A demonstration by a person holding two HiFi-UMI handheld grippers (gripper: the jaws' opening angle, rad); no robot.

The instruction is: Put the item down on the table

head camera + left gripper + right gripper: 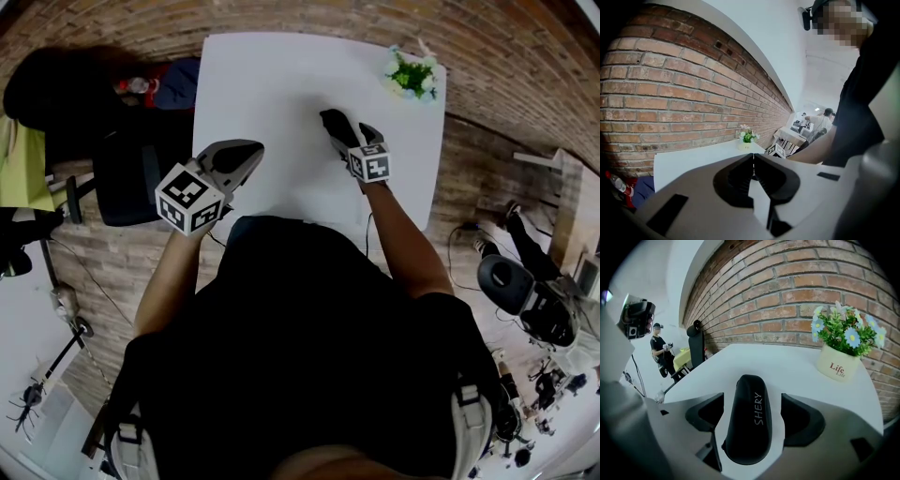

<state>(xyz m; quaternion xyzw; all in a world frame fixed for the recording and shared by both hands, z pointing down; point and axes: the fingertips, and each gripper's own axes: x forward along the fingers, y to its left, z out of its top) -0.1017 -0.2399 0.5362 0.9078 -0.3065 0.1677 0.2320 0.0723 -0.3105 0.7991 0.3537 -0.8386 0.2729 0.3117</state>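
2 hand-held grippers over a white rectangular desk. At left, left hand-held gripper, jaws pressed together on nothing, near the desk's left edge. Further right, right hand-held gripper, jaws spread either side of a black oblong case lettered SHERY, lying on the desk. Far right, small cream pot of flowers.

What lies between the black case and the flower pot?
Only bare table lies between the black case and flower pot; the right gripper view shows it.
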